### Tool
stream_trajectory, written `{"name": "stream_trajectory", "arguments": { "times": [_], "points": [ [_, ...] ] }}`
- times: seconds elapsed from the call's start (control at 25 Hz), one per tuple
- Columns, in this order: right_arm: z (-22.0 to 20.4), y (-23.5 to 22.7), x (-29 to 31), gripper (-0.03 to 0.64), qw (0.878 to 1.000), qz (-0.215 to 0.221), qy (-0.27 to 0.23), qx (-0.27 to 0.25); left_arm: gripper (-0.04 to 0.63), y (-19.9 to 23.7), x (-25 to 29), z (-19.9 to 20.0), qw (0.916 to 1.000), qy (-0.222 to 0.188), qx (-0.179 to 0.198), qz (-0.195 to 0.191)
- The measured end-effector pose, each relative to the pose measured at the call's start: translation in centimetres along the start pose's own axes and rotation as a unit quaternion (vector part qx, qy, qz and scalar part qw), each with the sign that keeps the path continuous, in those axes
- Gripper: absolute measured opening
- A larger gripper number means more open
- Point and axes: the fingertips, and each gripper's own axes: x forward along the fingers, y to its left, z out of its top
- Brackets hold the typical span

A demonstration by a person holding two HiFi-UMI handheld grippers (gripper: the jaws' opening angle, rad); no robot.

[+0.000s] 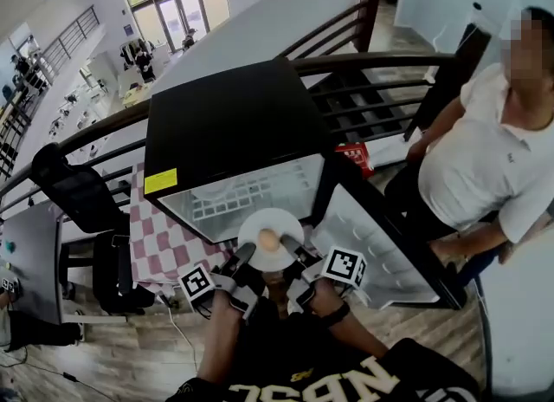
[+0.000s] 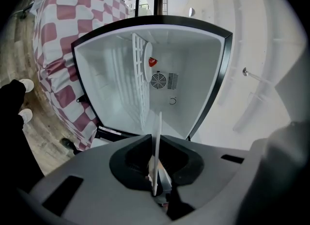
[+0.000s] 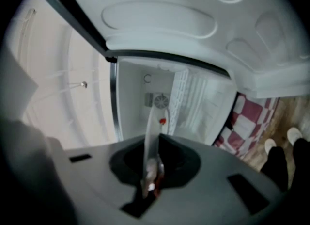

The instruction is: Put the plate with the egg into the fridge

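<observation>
A black mini fridge [image 1: 225, 123] fills the middle of the frame, its door [image 1: 372, 249] swung open toward the lower right, a wire shelf [image 1: 251, 192] inside. Just below the opening, a white plate [image 1: 279, 223] hangs between 2 grippers; the left gripper [image 1: 244, 258] and right gripper [image 1: 294, 249] each clamp its rim. An egg [image 1: 267, 240] sits at its centre. The carry looks nearly done; next, slide the plate level onto the shelf.

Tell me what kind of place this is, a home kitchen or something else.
Likely an open-plan office or lab, not a home: the small fridge sits by a stair railing, an office chair stands nearby, and desks fill the floor below.
</observation>
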Motion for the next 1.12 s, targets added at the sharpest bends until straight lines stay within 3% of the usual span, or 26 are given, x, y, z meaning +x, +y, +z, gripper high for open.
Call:
{"name": "stream_trajectory", "arguments": {
  "times": [0.44,0.6,0.88,1.12],
  "points": [
    [2.9,-2.0,4.3,0.037,0.997,-0.028,-0.063,-0.047,0.043,1.5,4.2,3.8,0.9981,0.022,0.054,0.021],
    [3.8,-3.2,5.0,0.037,0.994,-0.056,-0.078,-0.047,0.043,2.2,5.5,4.5,0.9978,0.028,0.051,0.031],
    [5.3,-4.3,6.6,0.037,0.992,-0.068,-0.092,-0.050,0.043,3.3,7.2,5.8,0.9975,0.031,0.039,0.050],
    [6.1,-5.6,7.4,0.037,0.992,-0.074,-0.102,-0.008,0.043,4.0,8.1,6.6,0.9971,0.031,0.033,0.062]
  ]
}}
